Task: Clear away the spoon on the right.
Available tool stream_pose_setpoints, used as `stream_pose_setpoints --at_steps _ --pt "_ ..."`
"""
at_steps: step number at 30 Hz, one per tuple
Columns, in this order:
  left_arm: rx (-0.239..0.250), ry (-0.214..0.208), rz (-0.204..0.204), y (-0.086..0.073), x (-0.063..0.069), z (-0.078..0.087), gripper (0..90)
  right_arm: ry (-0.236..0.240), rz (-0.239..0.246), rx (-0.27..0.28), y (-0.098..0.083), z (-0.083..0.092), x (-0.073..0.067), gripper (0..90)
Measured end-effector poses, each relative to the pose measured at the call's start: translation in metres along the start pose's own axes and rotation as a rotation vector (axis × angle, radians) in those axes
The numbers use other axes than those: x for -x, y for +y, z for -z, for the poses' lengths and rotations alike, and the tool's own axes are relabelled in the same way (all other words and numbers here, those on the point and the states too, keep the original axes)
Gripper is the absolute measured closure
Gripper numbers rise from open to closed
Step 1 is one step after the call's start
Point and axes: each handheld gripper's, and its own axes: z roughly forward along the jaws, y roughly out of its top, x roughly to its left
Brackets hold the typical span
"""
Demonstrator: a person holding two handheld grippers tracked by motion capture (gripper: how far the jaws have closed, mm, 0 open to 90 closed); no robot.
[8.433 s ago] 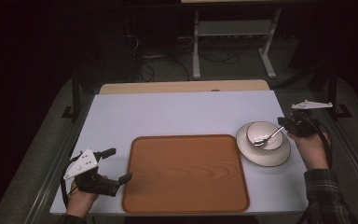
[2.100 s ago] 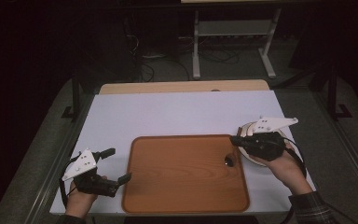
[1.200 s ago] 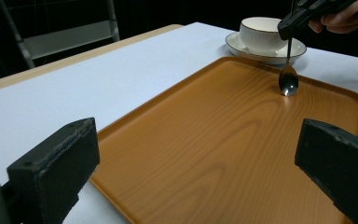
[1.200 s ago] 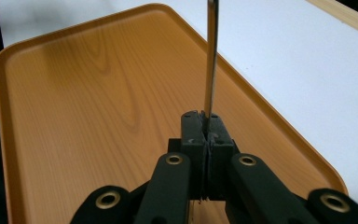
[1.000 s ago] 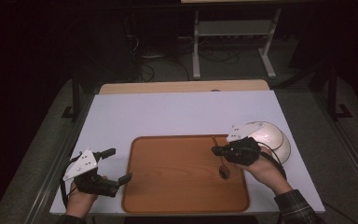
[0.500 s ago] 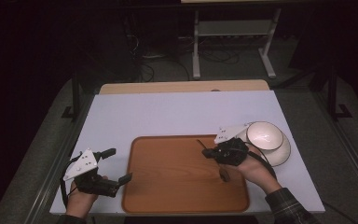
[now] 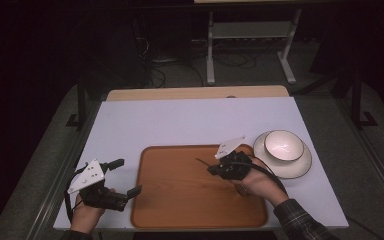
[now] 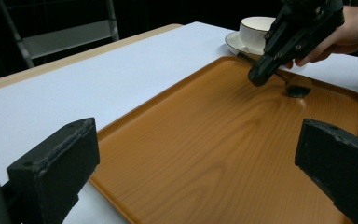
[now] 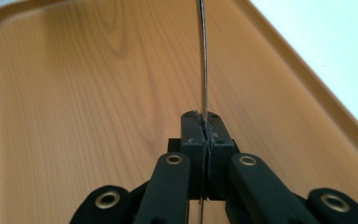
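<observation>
Pale, matte surface (image 7: 180,120) runs out toward a dark floor. Nearest, the left claw (image 7: 125,177) rests at the tray's left edge, blunt black jaws spread wide on nothing. On the rounded, wood-grained tray (image 7: 180,200), the right claw (image 7: 212,169) is pinched tight on a thin metal spoon (image 9: 204,70), bowl low over the grain. Beyond sits a glossy white cup (image 7: 283,145) on its saucer (image 7: 300,167).

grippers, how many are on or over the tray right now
1. The right gripper hangs over the tray's right half, shut on a spoon. The left gripper sits on the white table just left of the tray, jaws open and empty.
</observation>
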Motion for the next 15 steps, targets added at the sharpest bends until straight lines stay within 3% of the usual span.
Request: stream_pose_setpoints --at_steps 15 --pt "0.0 0.0 0.0 0.0 0.0 0.0 0.0 0.034 0.027 -0.077 0.0 -0.025 -0.006 87.5"
